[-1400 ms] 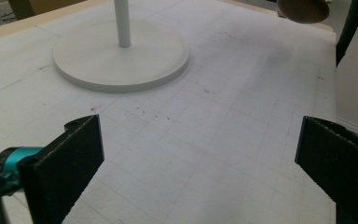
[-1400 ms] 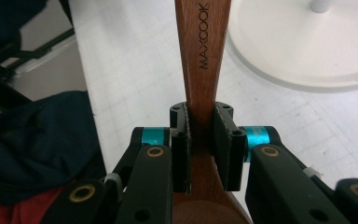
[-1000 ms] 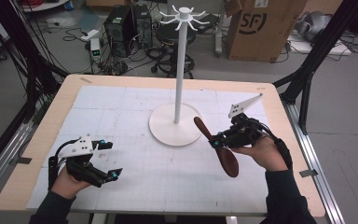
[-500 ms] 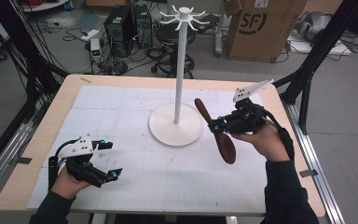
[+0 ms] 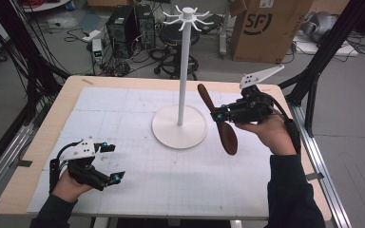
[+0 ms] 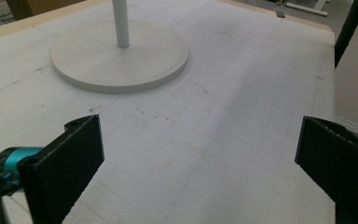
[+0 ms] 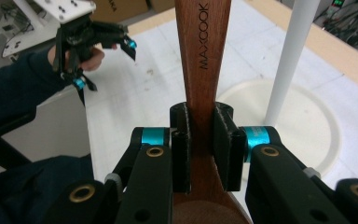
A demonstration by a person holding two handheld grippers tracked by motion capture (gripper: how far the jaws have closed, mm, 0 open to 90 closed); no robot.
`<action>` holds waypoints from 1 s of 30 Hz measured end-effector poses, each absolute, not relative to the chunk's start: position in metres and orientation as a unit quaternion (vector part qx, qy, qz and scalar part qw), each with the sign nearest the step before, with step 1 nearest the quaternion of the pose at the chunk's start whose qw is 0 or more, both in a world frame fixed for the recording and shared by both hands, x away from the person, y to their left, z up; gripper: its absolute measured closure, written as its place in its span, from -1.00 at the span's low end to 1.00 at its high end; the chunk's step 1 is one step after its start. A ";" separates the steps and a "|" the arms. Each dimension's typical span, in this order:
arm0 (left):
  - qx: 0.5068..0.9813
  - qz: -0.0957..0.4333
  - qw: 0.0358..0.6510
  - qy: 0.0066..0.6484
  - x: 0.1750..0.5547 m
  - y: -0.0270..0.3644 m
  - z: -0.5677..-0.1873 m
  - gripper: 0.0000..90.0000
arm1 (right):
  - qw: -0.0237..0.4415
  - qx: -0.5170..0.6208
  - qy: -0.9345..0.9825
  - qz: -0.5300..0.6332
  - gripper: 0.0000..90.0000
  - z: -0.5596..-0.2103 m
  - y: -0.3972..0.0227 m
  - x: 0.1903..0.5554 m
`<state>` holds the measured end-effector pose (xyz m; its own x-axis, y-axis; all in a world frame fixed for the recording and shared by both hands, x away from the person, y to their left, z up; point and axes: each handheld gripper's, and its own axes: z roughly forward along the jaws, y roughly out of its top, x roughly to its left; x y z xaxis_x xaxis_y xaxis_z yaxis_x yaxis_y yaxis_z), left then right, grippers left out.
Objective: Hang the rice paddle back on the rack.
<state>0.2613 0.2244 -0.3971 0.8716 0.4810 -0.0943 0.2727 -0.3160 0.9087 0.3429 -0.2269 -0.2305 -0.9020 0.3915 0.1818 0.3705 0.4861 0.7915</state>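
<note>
Standing just beside the held wooden spoon [image 5: 221, 123], white rack [image 5: 184, 71].

Beyond the tabletop [image 5: 123, 109] a cardboard box [image 5: 261, 28], a black computer tower [image 5: 123, 23] and tangled cables [image 5: 43, 66] sit on the floor.

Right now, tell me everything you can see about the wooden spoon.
The wooden spoon is dark reddish-brown wood with a flat handle and an oval bowl; the handle is stamped MAXCOOK. The right gripper is shut on it, pads pressing both edges of the handle just above the bowl. In the high view it is held off the table, tilted, bowl lowest and nearest the person, handle end pointing up and away beside the white stand, apart from it. Nothing but the pads touches it.
</note>
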 end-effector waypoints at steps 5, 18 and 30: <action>0.805 0.098 0.536 0.233 0.262 0.225 -0.397 -0.96 | 0.021 0.225 0.858 0.460 0.74 -0.223 -0.226 0.346; 0.806 0.096 0.535 0.233 0.262 0.225 -0.397 -0.96 | 0.047 0.232 0.847 0.475 0.75 -0.190 -0.227 0.352; 0.806 0.095 0.537 0.231 0.261 0.225 -0.397 -0.96 | 0.073 0.237 0.839 0.484 0.75 -0.162 -0.220 0.360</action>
